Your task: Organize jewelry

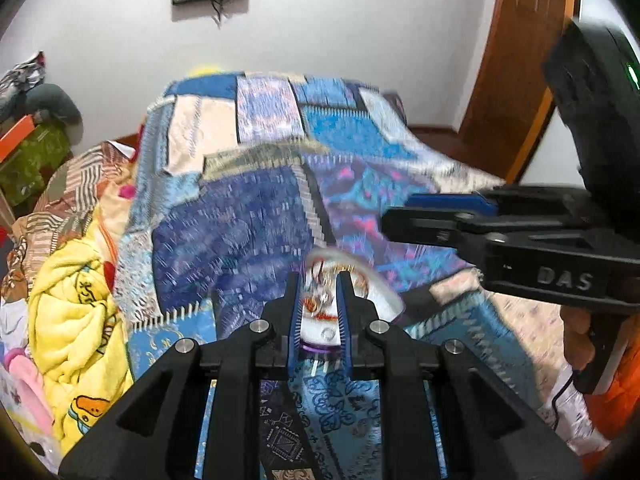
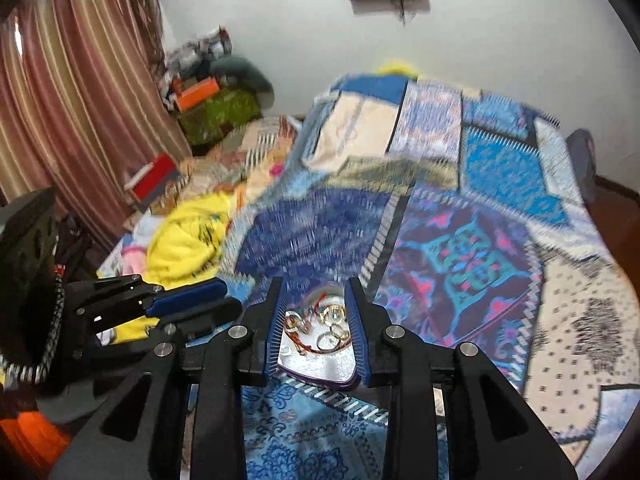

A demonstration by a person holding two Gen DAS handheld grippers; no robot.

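Note:
A white dish with a purple rim [image 2: 324, 364] lies on the blue patchwork bedspread, holding gold rings [image 2: 334, 314] and red-orange bangles [image 2: 298, 330]. My right gripper [image 2: 316, 284] is open, its blue-padded fingers straddling the dish just above it. In the left wrist view the same dish [image 1: 320, 330] sits between the fingers of my left gripper [image 1: 319, 280], which stand partly apart around it without clamping it. The right gripper [image 1: 424, 212] reaches in from the right there. The left gripper [image 2: 212, 298] shows at the left of the right wrist view.
The bedspread [image 2: 472, 256] covers the bed. A yellow blanket [image 1: 76, 312] and crumpled clothes lie at the left. Boxes and clutter [image 2: 208, 100] stand by a pink striped curtain [image 2: 80, 100]. A wooden door [image 1: 516, 60] is at the right.

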